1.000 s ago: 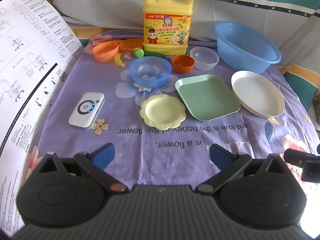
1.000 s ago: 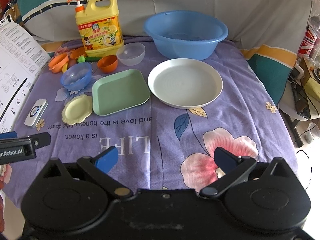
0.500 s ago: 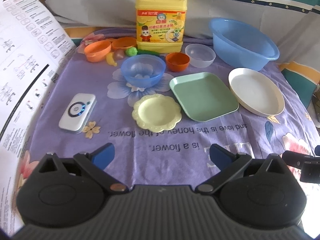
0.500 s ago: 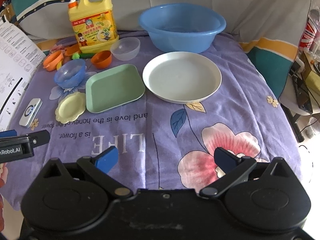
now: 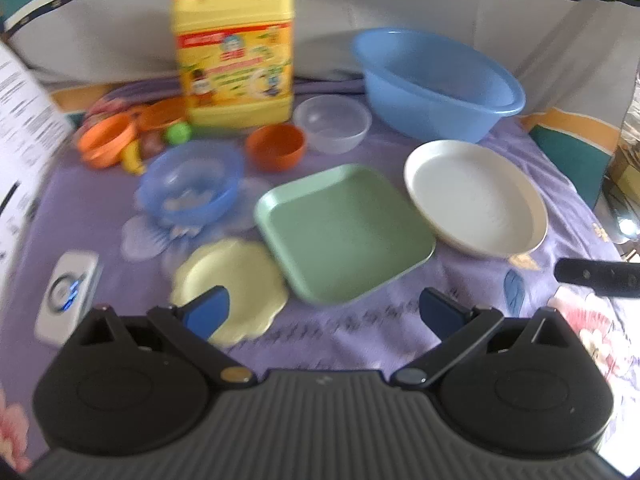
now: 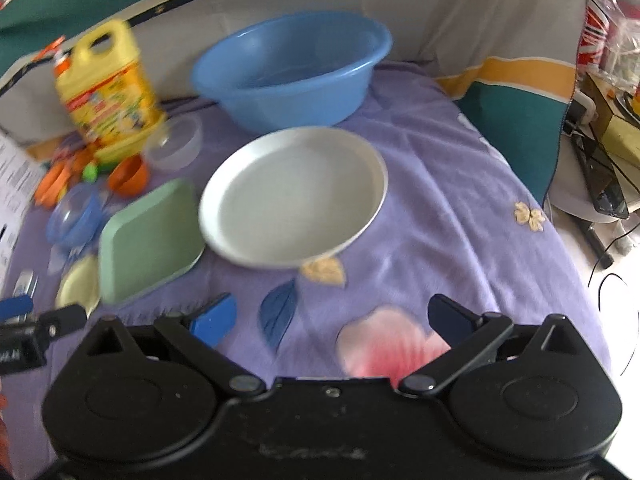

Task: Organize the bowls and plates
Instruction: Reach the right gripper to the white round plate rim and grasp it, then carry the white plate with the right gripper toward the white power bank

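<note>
Plates lie flat beside the green square plate (image 5: 344, 236): white round plate (image 6: 292, 196) right, yellow plate (image 5: 236, 280) left. I hold left gripper (image 5: 324, 312) and right gripper (image 6: 332, 316) spread, empty, probably ready for stacking.

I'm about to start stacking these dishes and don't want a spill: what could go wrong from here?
Both views are motion-blurred, so a grasp made now could miss. The left gripper is open, one finger already over the scalloped yellow plate, which it could nudge into the square green plate beside it. The round white plate lies close to the big blue plastic basin; lifting it with the open right gripper may knock the basin.
</note>
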`<action>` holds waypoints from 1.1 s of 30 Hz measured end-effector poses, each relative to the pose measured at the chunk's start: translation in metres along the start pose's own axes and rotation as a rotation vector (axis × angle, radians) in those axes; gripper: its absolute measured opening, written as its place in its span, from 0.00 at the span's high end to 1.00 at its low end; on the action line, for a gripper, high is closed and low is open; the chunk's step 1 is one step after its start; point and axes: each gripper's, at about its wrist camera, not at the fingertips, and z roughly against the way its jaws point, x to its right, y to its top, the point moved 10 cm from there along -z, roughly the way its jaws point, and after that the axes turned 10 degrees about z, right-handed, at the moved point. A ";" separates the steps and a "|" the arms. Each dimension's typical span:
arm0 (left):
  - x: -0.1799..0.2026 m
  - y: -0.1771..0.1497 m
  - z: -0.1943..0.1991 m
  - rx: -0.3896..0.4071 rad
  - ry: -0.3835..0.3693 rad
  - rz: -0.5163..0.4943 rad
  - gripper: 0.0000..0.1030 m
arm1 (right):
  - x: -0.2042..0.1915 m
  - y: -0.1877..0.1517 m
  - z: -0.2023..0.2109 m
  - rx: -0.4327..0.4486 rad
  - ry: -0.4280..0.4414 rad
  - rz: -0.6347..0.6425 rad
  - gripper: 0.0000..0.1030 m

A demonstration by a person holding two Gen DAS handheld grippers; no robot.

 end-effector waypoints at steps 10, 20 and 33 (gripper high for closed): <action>0.047 0.042 -0.062 -0.004 -0.046 -0.065 0.00 | 0.029 0.042 -0.063 0.019 0.013 -0.056 0.39; 0.088 0.065 -0.104 -0.006 -0.072 -0.124 0.11 | 0.047 0.040 -0.098 -0.004 0.000 -0.065 0.91; 0.157 0.048 -0.149 -0.117 -0.142 -0.229 0.40 | 0.088 0.018 -0.083 0.011 -0.022 -0.096 0.91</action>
